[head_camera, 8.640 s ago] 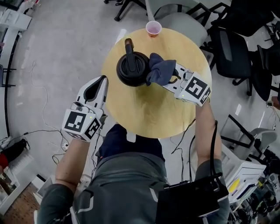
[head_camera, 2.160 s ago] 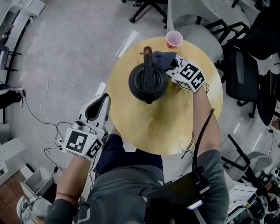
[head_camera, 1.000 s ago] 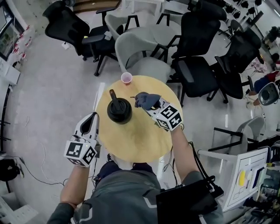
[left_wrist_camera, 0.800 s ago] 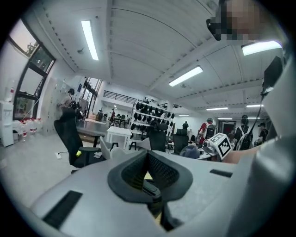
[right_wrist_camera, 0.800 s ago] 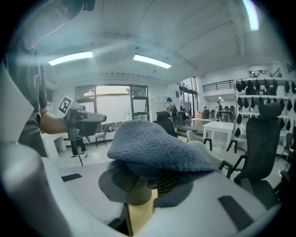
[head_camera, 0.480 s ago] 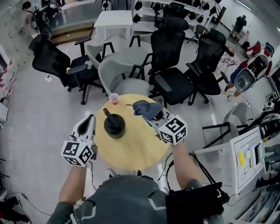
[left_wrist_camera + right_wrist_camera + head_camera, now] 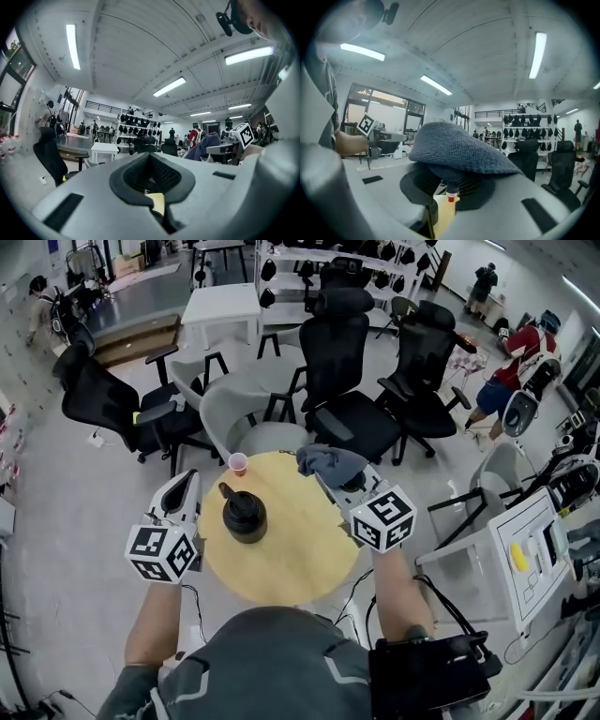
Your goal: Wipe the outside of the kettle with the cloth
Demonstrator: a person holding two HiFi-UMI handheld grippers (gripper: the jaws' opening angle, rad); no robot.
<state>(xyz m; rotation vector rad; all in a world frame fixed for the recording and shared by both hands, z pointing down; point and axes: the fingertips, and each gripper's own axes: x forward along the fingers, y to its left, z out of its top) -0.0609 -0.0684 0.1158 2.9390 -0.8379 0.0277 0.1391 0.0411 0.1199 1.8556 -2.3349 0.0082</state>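
The black kettle (image 7: 244, 514) stands upright on the left part of the round wooden table (image 7: 291, 559). My right gripper (image 7: 339, 476) is held up over the table's far right edge, shut on the grey-blue cloth (image 7: 328, 463), which drapes over its jaws and is well clear of the kettle. In the right gripper view the cloth (image 7: 457, 150) covers the closed jaws of the right gripper (image 7: 449, 180). My left gripper (image 7: 186, 482) hovers left of the kettle, shut and empty; the left gripper view shows the left gripper (image 7: 150, 159) pointing level into the room.
A pink cup (image 7: 238, 462) stands at the table's far edge behind the kettle. A grey chair (image 7: 246, 418) and several black office chairs (image 7: 361, 418) crowd the far side. A white table (image 7: 221, 304) and people stand farther back.
The view has lifted from steeply down to take in the room. Both grippers have risen, and the right one has carried the cloth off the kettle toward the far right.
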